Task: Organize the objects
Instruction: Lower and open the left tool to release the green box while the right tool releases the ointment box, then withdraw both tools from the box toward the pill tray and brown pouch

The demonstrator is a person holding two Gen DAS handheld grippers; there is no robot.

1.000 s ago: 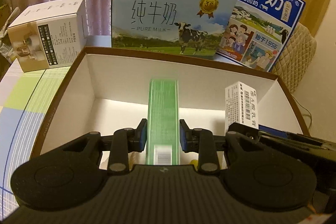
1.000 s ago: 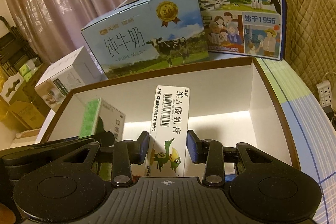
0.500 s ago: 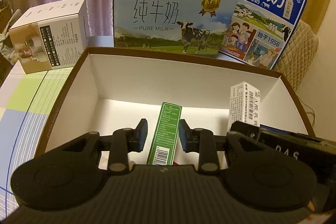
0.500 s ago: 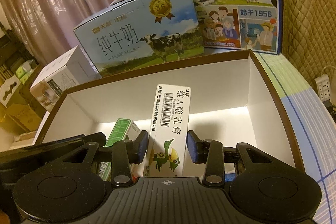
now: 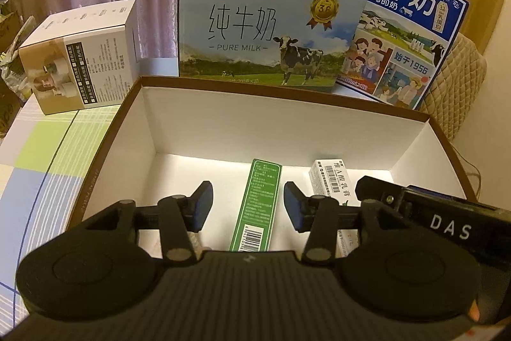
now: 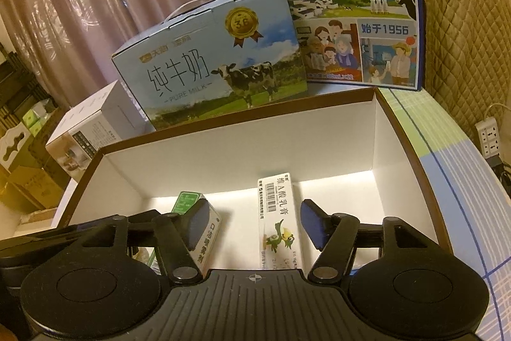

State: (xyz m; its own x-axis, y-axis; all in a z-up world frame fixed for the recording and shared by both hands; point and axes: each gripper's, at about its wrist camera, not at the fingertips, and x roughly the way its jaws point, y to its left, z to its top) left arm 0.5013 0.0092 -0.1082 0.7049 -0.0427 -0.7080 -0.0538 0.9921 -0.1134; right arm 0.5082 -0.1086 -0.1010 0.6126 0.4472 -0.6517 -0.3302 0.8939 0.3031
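Observation:
A brown-rimmed white box [image 5: 287, 123] [image 6: 223, 149] stands on the table. On its floor lies a slim green carton [image 5: 258, 206] [image 6: 188, 203]. My left gripper [image 5: 247, 206] is open above it, its fingers clear on both sides. To its right lies a white ointment carton with a bird drawing [image 5: 332, 181] [image 6: 279, 222]. My right gripper [image 6: 255, 222] is open around that carton without touching it. The right gripper's black body shows at the right edge of the left wrist view.
Behind the box stand a light blue milk case [image 5: 268, 31] [image 6: 217, 56] and a dark blue milk case [image 5: 405, 31] [image 6: 348, 8]. A white carton [image 5: 80, 53] stands at the back left. A checked tablecloth [image 5: 41, 155], a quilted chair [image 6: 463, 37] and a power strip [image 6: 488, 136] are nearby.
Both grippers opened and let go of their cartons. The green carton and the white carton dropped from upright in the jaws to lying on the box floor.

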